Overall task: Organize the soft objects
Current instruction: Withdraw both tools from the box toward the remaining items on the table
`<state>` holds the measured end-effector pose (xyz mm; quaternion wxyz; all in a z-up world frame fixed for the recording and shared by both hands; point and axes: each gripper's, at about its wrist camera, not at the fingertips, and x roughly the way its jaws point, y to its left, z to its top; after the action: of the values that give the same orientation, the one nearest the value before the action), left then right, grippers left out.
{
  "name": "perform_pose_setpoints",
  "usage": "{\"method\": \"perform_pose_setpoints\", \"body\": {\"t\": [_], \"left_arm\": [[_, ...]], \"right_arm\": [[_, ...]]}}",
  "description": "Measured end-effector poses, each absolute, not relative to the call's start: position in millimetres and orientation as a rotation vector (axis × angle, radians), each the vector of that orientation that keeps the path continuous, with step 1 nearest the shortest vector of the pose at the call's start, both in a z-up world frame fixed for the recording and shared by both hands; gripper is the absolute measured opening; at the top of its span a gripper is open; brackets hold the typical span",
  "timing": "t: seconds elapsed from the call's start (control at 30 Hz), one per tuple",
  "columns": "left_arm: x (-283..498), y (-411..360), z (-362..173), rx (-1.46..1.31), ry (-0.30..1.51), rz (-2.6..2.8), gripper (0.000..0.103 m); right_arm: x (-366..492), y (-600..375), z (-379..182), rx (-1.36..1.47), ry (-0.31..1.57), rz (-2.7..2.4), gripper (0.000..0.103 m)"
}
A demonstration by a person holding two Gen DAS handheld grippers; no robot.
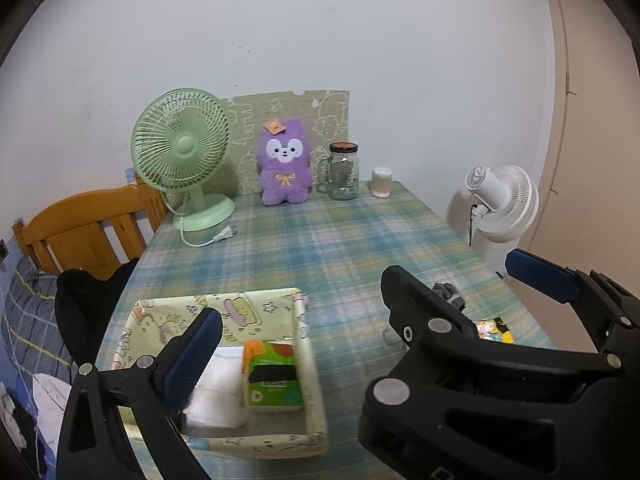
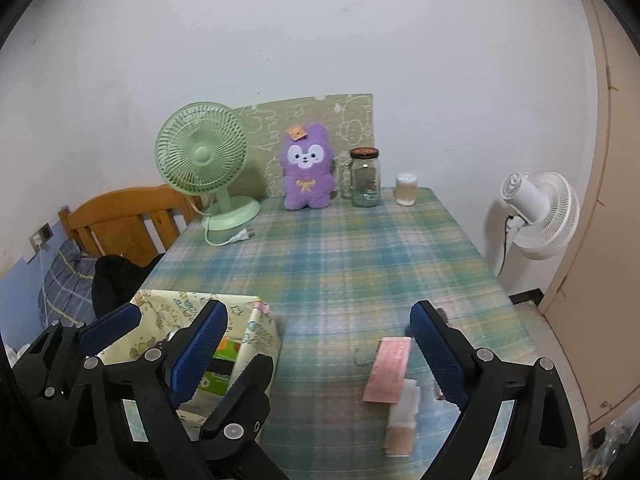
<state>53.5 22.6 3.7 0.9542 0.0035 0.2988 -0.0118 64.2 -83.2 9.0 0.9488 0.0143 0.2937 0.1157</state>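
Observation:
A yellow cartoon-print box (image 1: pixel 304 344) sits at the table's near left and holds a green tissue pack (image 1: pixel 272 376) and a folded white cloth (image 1: pixel 218 396). The box also shows in the right wrist view (image 2: pixel 262 328). A pink packet (image 2: pixel 388 370) and a white and tan folded item (image 2: pixel 404 420) lie on the cloth between the right gripper's fingers. A grey sock (image 1: pixel 450 294) and a colourful small item (image 1: pixel 494 330) lie at the right. My left gripper (image 2: pixel 132 328) is open above the box. My right gripper (image 2: pixel 320 348) is open and empty. A purple plush (image 1: pixel 284 162) stands at the back.
A green fan (image 1: pixel 184 156) with a loose plug, a glass jar mug (image 1: pixel 343 172) and a cotton swab tub (image 1: pixel 381 182) stand at the back of the plaid table (image 1: pixel 320 240). A white fan (image 1: pixel 504 200) stands right of the table. A wooden headboard (image 1: pixel 88 224) and bed are left.

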Motion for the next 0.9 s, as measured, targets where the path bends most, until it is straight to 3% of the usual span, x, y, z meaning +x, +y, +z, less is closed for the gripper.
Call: {"method": "perform_pose_setpoints", "body": {"t": [0.9], "left_arm": [[59.7, -56.3, -19.8, -0.01, 0.609, -0.069, 0.103]], "right_arm": [[66.1, -168.3, -14.9, 0.044, 0.588, 0.13, 0.096]]}}
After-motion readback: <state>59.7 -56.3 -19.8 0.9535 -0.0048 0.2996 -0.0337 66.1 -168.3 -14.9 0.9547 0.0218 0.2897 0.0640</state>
